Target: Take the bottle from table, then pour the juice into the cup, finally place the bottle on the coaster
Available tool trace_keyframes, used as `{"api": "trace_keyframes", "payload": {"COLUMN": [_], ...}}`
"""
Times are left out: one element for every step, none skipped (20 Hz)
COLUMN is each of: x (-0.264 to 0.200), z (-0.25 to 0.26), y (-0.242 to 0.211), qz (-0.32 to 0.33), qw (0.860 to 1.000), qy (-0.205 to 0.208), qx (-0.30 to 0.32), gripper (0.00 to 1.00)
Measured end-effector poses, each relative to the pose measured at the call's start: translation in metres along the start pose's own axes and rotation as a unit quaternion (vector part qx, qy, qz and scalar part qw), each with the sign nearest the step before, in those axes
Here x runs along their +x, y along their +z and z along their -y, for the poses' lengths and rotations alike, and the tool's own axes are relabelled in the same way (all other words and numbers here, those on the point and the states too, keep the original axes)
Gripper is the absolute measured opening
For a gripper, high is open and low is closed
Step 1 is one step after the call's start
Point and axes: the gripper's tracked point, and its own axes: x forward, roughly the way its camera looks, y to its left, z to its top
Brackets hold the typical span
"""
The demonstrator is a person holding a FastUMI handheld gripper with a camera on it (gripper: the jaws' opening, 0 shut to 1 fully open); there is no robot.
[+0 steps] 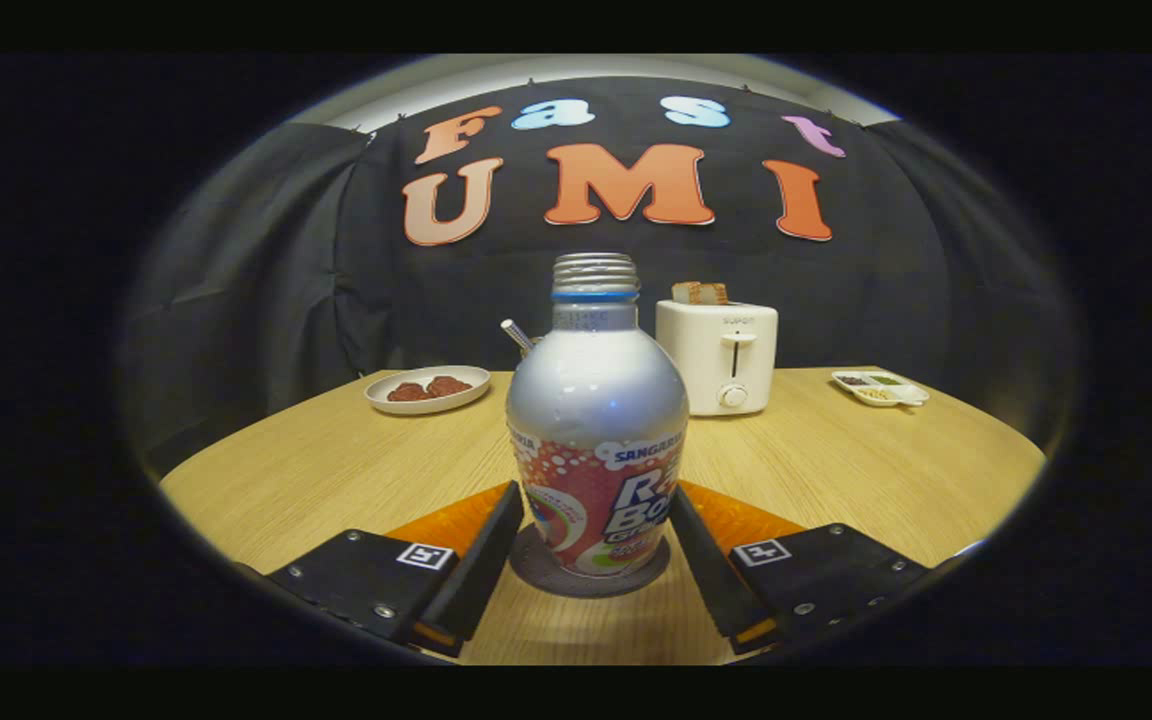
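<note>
Silver aluminium bottle (pixel 596 430) with bulbous shoulder, threaded uncapped neck, blue neck ring and red-and-white printed wrap; upright on a round dark grey coaster (pixel 588 572), between the two fingers of the gripper (pixel 593 555). Fingers: flat black pads backed by orange plastic, set apart on either side of the label, close to it; contact not certain, the left pad seemingly just clear, so likely open around the bottle rather than clamped. Placement on the coaster judged consistent with the final step of the task, pouring presumably done, release at hand or complete. Table (pixel 336 470): round, pale wood-grain laminate, smooth and matt. Behind the bottle's left shoulder, a striped straw (pixel 517 334) slanting up, probably standing in the cup; cup itself hidden by the bottle, contents impossible to judge. Beyond, to the right: cream plastic toaster (pixel 718 355), boxy with rounded corners, lever and dial in front, brown toast (pixel 700 292) standing in the slot. Far left: shallow white plate (pixel 428 390) bearing two dark red lumps. Far right: small white divided tray (pixel 880 387) with mixed bits in its compartments, too small to identify. Bottle surface glossy, lightly beaded, likely slippery under a loose grip.
</note>
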Motion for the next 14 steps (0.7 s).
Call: {"api": "trace_keyframes", "payload": {"x": [-0.007, -0.016, -0.027, -0.037, -0.050, -0.064, -0.080, -0.096, -0.112, -0.128, -0.145, -0.162, -0.180, -0.197], "z": [0.001, 0.004, 0.006, 0.008, 0.009, 0.012, 0.014, 0.018, 0.021, 0.024, 0.029, 0.037, 0.047, 0.058], "y": [0.003, 0.010, 0.019, 0.028, 0.038, 0.047, 0.057, 0.069, 0.080, 0.088, 0.095, 0.102, 0.109, 0.113], "qz": [0.002, 0.010, 0.019, 0.031, 0.040, 0.049, 0.061, 0.076, 0.089, 0.100, 0.112, 0.126, 0.143, 0.160], "qw": [1.000, 1.000, 1.000, 1.000, 0.999, 0.999, 0.998, 0.997, 0.996, 0.995, 0.993, 0.992, 0.990, 0.987], "qy": [-0.001, -0.002, -0.002, -0.001, 0.003, 0.008, 0.013, 0.015, 0.018, 0.022, 0.023, 0.020, 0.010, -0.003], "qx": [-0.001, -0.002, -0.001, 0.003, 0.008, 0.012, 0.015, 0.015, 0.012, 0.005, -0.004, -0.012, -0.019, -0.024], "gripper": [0.94, 0.97, 0.97, 0.97, 0.97, 0.97, 0.97, 0.97, 0.97, 0.97, 0.97, 0.97, 0.97, 0.97]}}
